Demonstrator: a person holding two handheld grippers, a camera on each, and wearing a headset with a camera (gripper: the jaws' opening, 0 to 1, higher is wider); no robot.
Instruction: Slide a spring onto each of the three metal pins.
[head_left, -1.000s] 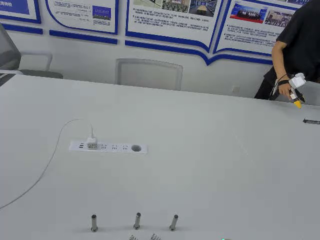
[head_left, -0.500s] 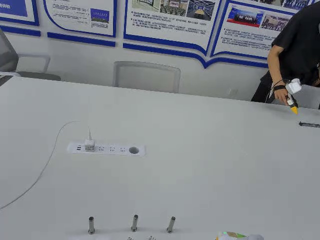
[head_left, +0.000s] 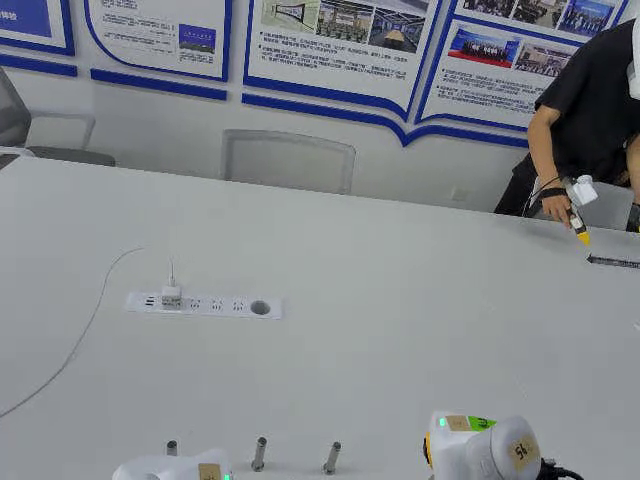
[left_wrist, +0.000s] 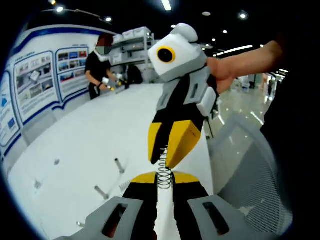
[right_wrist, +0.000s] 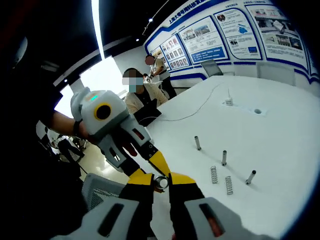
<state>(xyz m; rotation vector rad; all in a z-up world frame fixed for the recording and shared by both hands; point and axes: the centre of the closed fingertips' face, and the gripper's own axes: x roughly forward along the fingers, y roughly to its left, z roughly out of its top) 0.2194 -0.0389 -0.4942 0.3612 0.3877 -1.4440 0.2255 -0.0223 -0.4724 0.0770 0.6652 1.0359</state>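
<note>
Metal pins (right_wrist: 224, 157): three, upright in a row on the table (head_left: 400, 300).
Springs: three. Two loose springs (right_wrist: 214, 174) lie flat just beside the pins; one held spring (left_wrist: 163, 169) is up off the table.
Left hand-held gripper (left_wrist: 164, 182): jaws clamped on one end of the held spring.
Right hand-held gripper (right_wrist: 161, 182): jaws clamped on its other end.
Around: one power strip (head_left: 203, 304) with plug and cable, one chair (head_left: 288, 160), another person (head_left: 590, 90) at the far corner.
In the way: in the head view, the left hand-held gripper's white body covers one pin's foot.

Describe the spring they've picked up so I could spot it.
On the white table, near the three metal pins, two springs lie flat. The third spring is off the table, in the air, caught end to end between the yellow tips of the left gripper and right gripper.
</note>
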